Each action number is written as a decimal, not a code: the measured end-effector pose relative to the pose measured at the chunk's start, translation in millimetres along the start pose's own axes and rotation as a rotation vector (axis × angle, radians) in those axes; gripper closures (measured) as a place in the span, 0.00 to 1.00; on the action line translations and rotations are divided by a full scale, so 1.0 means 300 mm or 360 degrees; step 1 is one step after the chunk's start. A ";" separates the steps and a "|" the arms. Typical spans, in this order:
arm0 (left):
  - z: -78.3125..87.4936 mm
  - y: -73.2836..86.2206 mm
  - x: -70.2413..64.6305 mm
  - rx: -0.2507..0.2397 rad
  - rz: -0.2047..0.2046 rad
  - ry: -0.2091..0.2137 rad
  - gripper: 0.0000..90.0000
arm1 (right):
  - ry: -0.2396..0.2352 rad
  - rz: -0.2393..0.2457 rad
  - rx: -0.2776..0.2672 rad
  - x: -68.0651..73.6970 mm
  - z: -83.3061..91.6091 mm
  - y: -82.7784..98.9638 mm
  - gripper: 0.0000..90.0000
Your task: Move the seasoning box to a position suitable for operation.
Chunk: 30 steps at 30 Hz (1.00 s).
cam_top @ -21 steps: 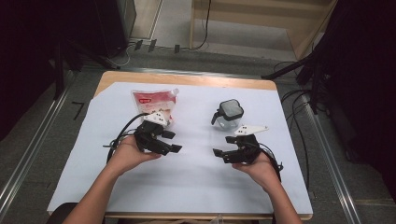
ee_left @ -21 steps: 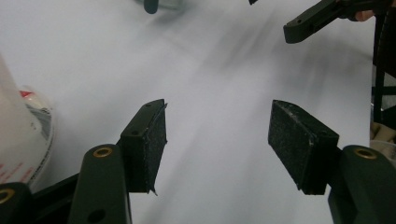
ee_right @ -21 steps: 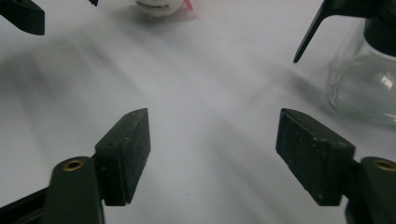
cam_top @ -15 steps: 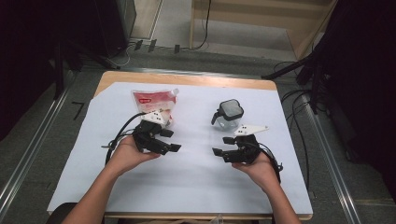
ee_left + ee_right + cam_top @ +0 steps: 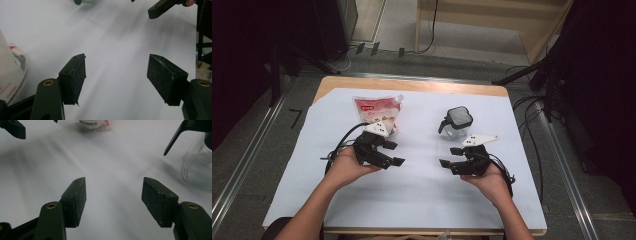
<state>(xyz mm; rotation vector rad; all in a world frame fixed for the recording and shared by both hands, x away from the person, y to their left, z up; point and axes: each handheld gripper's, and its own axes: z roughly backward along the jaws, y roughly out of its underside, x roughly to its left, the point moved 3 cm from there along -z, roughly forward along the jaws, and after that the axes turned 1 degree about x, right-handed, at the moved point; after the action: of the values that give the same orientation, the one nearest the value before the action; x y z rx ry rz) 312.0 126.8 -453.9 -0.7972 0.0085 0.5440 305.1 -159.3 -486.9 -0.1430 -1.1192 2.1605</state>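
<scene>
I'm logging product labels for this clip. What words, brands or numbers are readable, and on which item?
Nothing reads clearly.
Pouch: a red label and red print, too small and blurred to read.
Pouch in the left gripper view: a barcode and red characters, blurred, unreadable.
Glass jar: no visible text.

Black jaws, brass screws, cables

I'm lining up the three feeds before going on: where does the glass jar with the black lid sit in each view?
High view: the glass jar stands right of centre, just beyond the right gripper.
Left gripper view: a sliver at the top edge, probably its base; too cropped to be sure.
Right gripper view: right edge, black handle pointing left.
Shared landmark: the red-and-white pouch.
</scene>
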 end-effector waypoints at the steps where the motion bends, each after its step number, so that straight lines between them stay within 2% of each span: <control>1: 0.005 0.000 0.001 0.0001 -0.0002 -0.0002 0.36 | -0.0004 -0.0006 0.0005 -0.002 0.000 0.000 0.41; 9: 0.013 -0.006 -0.006 -0.0002 0.0008 0.0015 0.36 | 0.0028 -0.0010 0.0018 -0.016 0.000 0.002 0.39; 11: 0.018 -0.010 -0.012 -0.0007 0.0043 0.0074 0.35 | 0.0032 -0.0016 0.0013 -0.016 0.003 0.001 0.38; 14: 0.025 -0.015 -0.014 -0.0018 0.0063 0.0095 0.35 | 0.0043 -0.0034 0.0001 -0.020 0.007 0.000 0.37; 16: 0.020 -0.010 -0.013 0.0021 0.0040 0.0052 0.35 | 0.0044 -0.0040 -0.0005 -0.021 0.009 0.000 0.37; 20: 0.009 -0.001 -0.010 0.0078 -0.0010 0.0028 0.35 | 0.0046 -0.0028 -0.0003 -0.020 0.010 0.000 0.37; 24: 0.011 0.000 -0.009 0.0063 -0.0018 0.0028 0.36 | 0.0046 -0.0025 0.0000 -0.020 0.013 0.000 0.37; 30: 0.026 -0.003 -0.006 0.0039 -0.0019 0.0026 0.36 | 0.0099 -0.0036 -0.0015 -0.042 0.025 0.000 0.37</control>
<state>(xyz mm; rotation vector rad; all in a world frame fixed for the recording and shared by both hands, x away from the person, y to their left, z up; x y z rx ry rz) 309.2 130.7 -447.4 -0.7774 0.0253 0.5252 311.7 -172.2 -484.9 -0.1996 -1.0908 2.1167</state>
